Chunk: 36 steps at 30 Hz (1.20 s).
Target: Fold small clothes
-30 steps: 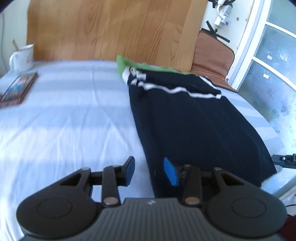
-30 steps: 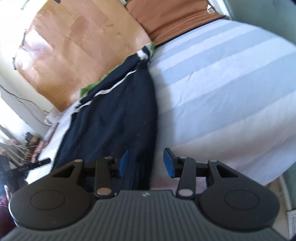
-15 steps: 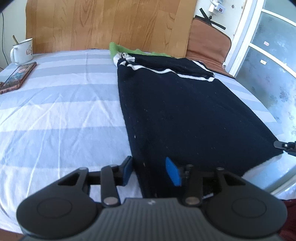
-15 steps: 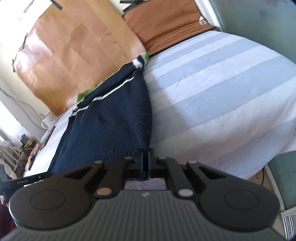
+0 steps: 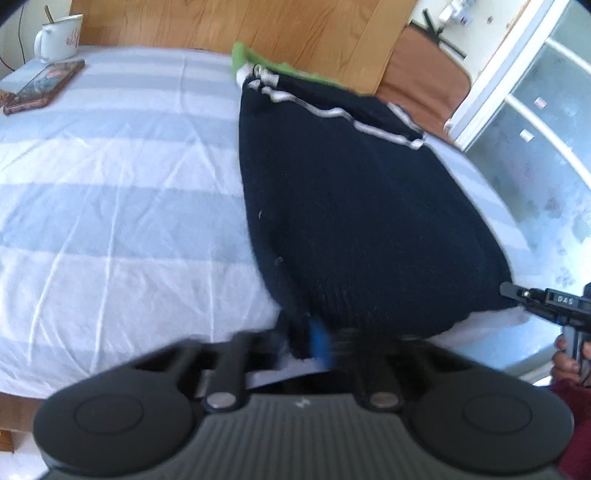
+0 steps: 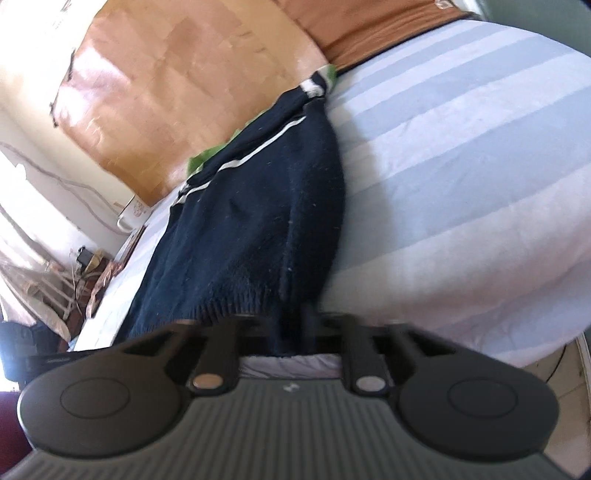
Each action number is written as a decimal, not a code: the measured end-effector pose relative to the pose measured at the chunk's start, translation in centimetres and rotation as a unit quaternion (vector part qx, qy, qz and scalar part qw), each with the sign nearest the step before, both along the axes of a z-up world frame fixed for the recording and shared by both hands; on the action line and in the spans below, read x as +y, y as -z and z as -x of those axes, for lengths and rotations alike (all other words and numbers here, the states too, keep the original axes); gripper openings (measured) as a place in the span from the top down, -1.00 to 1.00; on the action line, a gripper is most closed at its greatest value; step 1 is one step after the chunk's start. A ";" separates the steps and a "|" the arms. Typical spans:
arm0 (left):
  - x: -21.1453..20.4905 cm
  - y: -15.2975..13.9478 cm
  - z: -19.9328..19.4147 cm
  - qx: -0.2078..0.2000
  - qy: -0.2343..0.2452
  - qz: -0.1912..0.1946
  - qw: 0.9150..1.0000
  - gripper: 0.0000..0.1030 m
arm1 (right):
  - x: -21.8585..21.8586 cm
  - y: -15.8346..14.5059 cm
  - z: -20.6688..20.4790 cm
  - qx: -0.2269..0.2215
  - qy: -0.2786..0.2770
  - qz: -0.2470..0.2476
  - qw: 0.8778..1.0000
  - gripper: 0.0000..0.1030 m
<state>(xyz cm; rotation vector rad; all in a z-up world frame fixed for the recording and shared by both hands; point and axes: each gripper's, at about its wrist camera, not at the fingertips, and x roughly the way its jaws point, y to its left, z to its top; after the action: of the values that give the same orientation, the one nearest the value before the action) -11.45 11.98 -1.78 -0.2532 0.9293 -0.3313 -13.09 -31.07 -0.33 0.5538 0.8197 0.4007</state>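
A dark navy knit sweater [image 5: 351,206] with white stripes and a green collar lies lengthwise on the blue-and-white striped bed [image 5: 110,206]. My left gripper [image 5: 301,341] is shut on the sweater's near left hem corner and lifts it slightly. My right gripper [image 6: 291,328] is shut on the near right hem corner of the sweater [image 6: 251,221]. The right gripper also shows at the right edge of the left wrist view [image 5: 546,301].
A white mug [image 5: 59,37] and a phone [image 5: 44,86] sit at the bed's far left. A wooden headboard [image 5: 258,26] stands behind. A brown cushion [image 5: 421,62] and a white glass door [image 5: 535,110] are at the right. Clutter lies beside the bed [image 6: 85,273].
The left gripper has closed on the sweater's hem corner; it was open half a second ago. The right gripper stayed shut on its corner. Both hem corners have risen and bunched.
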 end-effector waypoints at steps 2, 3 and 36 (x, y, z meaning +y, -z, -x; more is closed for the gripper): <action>0.2 -0.2 -0.3 0.000 0.003 0.009 1.000 0.82 | -0.1 -0.4 0.0 -0.007 -0.002 0.003 1.000 0.83; 0.7 -0.4 -0.6 0.003 0.001 0.032 0.999 0.82 | -0.3 -0.8 0.0 -0.013 -0.002 0.002 1.000 0.83; -0.4 -1.3 -16.8 -0.063 -0.058 0.040 0.996 0.02 | 0.1 -1.2 -13.9 -0.037 0.081 0.041 0.995 -0.16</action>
<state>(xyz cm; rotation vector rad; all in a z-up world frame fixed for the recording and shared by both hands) 5.35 11.55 -0.45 -0.3543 0.7746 -0.2748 0.83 -30.98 0.91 0.5217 0.7105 0.2359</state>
